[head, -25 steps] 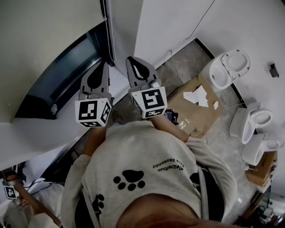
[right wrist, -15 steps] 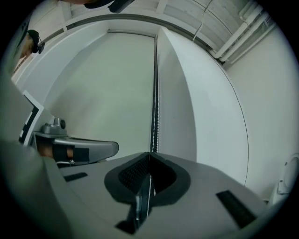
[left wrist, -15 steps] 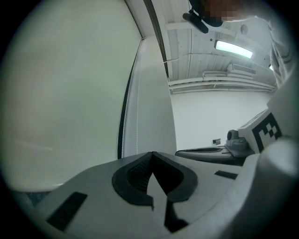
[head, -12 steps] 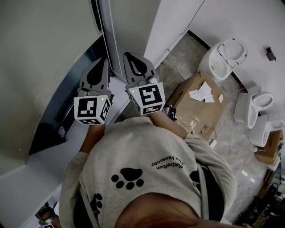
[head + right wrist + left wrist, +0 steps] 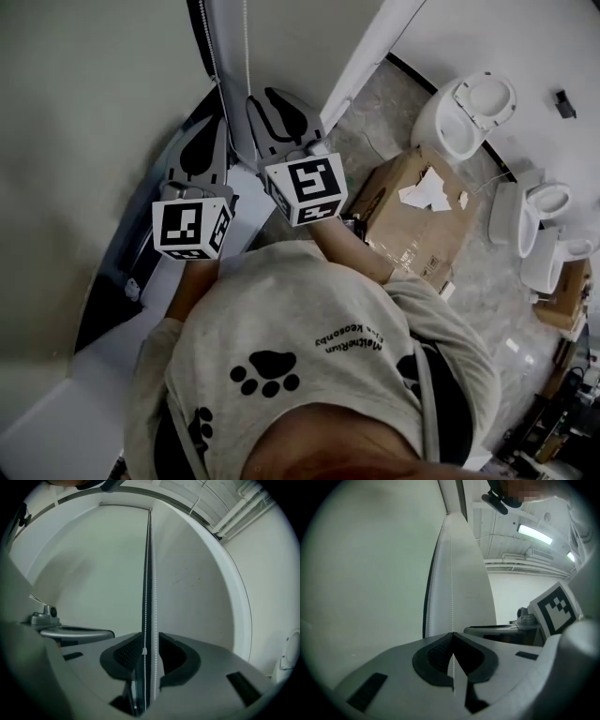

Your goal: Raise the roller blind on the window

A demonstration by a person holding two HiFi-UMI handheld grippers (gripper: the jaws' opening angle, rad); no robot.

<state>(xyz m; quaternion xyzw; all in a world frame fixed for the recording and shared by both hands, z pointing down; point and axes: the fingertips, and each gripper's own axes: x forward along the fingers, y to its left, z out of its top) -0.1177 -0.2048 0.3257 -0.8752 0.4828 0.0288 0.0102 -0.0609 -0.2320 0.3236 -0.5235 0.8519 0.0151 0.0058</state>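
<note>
Two grippers, both pointing level at the window edge

Item 1: my left gripper (image 5: 452,634) is clamping, jaws fully together, on one strand of the bead chain (image 5: 452,597). The chain is running straight up ahead of its tips, alongside the roller blind (image 5: 370,573), which is hanging to the left of those tips.

Item 2: my right gripper (image 5: 150,641), just beside the left one, is standing wide, its jaws having just been opening. Both chain strands are passing between its pads untouched.

Method, as I am judging it: keeping the left grip firm so the blind is not slipping back, taking the right higher up the same strand, closing on that strand alone, then pulling straight along the chain.

Surroundings: dark window glass (image 5: 117,272) is showing below my left gripper, above a white sill (image 5: 66,412). Right of my right gripper, a cardboard box (image 5: 403,211) and a white toilet (image 5: 466,112) are sitting on a grey floor (image 5: 469,309)
</note>
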